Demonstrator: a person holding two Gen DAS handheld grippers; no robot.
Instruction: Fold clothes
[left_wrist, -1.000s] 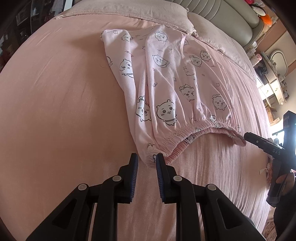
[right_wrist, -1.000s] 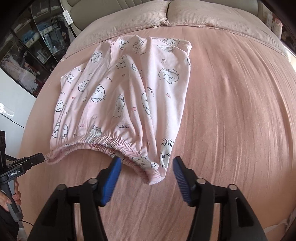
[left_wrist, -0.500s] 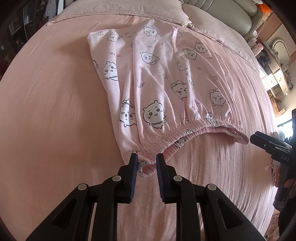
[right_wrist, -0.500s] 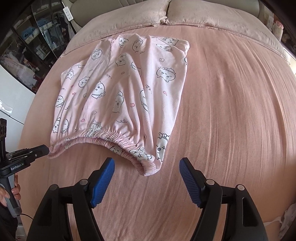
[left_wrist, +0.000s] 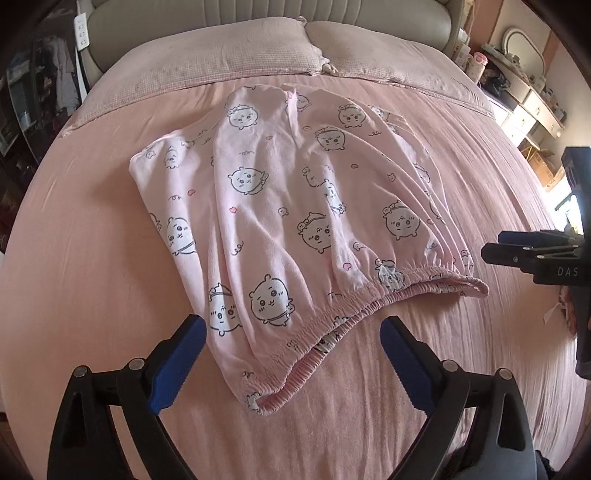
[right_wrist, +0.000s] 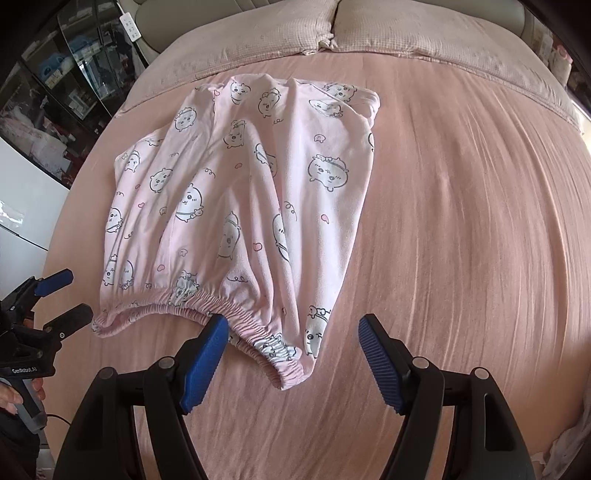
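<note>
- Your left gripper (left_wrist: 290, 363) has its blue-padded jaws spread wide and holds nothing; the near corner of the elastic waistband (left_wrist: 369, 306) lies on the bed between them.
- Your right gripper (right_wrist: 290, 363) is spread wide too, empty, with the other waistband corner lying between its jaws, the left pad just beside the gathered elastic.
- The pale pink cotton pyjama trousers printed with cartoon animal faces (left_wrist: 295, 221) lie flat ahead of both jaws, waistband nearest you, legs running away toward the pillows.
- The trousers rest on the pink bed sheet (right_wrist: 461, 221), rumpled along the middle.
- Two pink waffle-textured pillows (left_wrist: 229, 55) sit well beyond the trousers, against the padded cream headboard (left_wrist: 369, 14).
- From the left wrist view, your right gripper shows far to the right of the jaws, just off the waistband's end.
</note>
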